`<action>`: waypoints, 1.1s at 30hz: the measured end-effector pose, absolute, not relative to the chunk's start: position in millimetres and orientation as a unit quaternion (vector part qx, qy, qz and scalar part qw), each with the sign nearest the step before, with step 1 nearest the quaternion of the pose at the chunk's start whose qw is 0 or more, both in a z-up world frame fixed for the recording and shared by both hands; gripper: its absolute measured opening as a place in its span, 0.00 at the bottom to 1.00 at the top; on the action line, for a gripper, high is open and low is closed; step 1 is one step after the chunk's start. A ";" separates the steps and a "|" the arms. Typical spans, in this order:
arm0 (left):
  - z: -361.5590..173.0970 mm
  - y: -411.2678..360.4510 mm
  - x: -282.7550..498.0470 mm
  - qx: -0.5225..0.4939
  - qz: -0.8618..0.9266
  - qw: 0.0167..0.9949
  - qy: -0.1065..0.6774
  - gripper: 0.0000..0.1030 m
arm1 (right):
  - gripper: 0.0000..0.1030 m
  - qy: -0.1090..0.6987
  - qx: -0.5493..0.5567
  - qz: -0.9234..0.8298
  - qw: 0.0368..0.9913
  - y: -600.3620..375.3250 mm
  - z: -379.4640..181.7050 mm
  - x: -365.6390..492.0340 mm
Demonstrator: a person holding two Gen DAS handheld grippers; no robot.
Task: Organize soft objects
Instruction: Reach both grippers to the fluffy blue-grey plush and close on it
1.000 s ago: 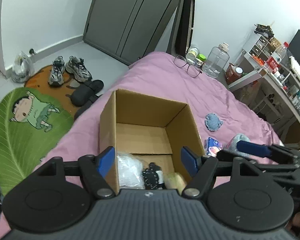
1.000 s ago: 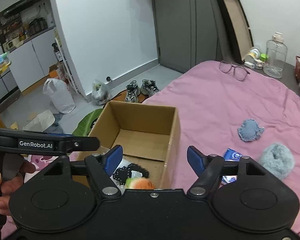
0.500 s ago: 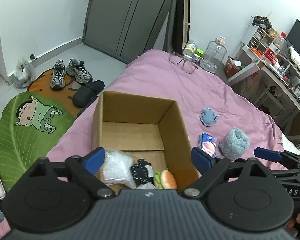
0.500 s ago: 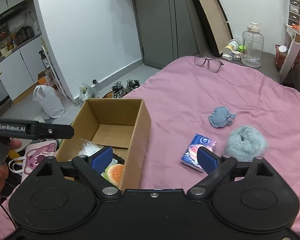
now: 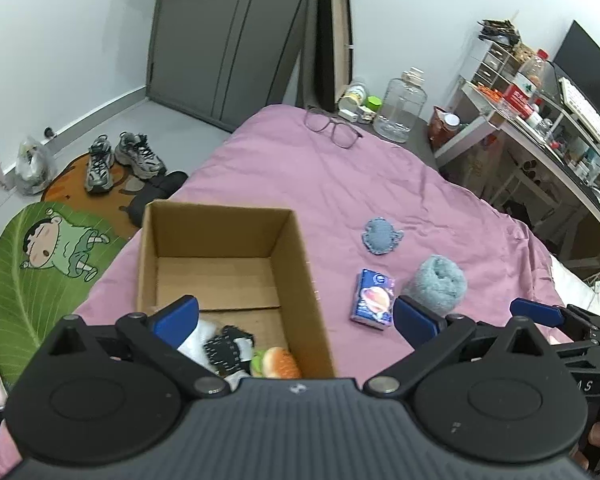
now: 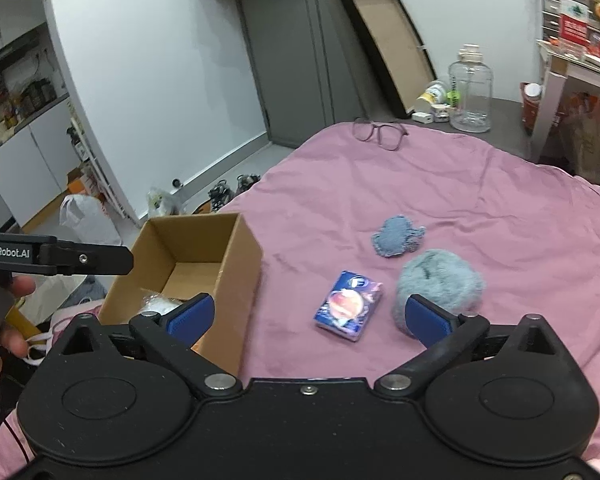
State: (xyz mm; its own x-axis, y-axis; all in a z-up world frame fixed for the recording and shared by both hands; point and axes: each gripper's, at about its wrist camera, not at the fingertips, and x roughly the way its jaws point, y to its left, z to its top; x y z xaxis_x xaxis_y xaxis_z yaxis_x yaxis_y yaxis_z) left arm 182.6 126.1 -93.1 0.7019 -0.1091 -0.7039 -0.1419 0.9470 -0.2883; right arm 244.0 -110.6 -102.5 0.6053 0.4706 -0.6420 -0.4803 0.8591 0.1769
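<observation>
The left gripper (image 5: 296,316) has its blue fingers spread as wide as they go. Its jaws have just been opening, and nothing is between them; the pads touch nothing. In the left wrist view, the left finger stands in front of the near corner of the cardboard box (image 5: 300,272), and the right finger stands in front of the bed, just beside the fluffy grey-blue ball (image 5: 438,282).

The right gripper (image 6: 308,316) is also wide open. Its jaws have just been opening too, and they hold nothing. In the right wrist view, the tissue pack (image 6: 348,306) lies on the pink bedcover (image 6: 500,208) and appears in the gap between the two fingers, but the pads do not press on it. The right finger appears in front of the lower edge of the fluffy ball (image 6: 440,284); I cannot tell if it touches.

The box stands open on the left part of the bed. Inside, at the near end, lie a white soft thing (image 5: 196,340), a black and white toy (image 5: 228,350) and a plush hamburger (image 5: 278,362). Outside the box three soft things lie on the cover: the tissue pack (image 5: 374,298), the fluffy ball, and a flat blue denim piece (image 5: 382,234) farther away. A pair of glasses (image 5: 332,126) lies near the far edge of the bed.
</observation>
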 end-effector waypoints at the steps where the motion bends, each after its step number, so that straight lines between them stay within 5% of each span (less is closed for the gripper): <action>1: -91.7 122.8 184.8 -0.161 0.006 0.908 0.386 1.00 | 1.00 0.353 -0.007 0.263 0.898 -114.9 -102.7 244.8; 16: -92.5 64.3 233.4 -0.105 -0.015 0.906 0.410 0.99 | 0.93 0.360 0.065 0.247 0.897 -167.4 -120.0 280.6; 33: -129.2 7.2 306.4 -0.088 -0.059 0.902 0.419 0.90 | 0.53 0.392 0.159 0.227 0.877 -213.2 -178.6 351.9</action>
State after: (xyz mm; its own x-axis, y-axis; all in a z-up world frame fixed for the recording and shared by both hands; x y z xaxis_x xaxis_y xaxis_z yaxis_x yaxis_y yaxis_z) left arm 306.4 7.2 -129.2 0.6414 -0.1802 -0.7457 0.0321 0.9775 -0.2086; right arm 351.9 -213.2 -178.6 0.5899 0.5227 -0.6154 -0.2729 0.8464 0.4573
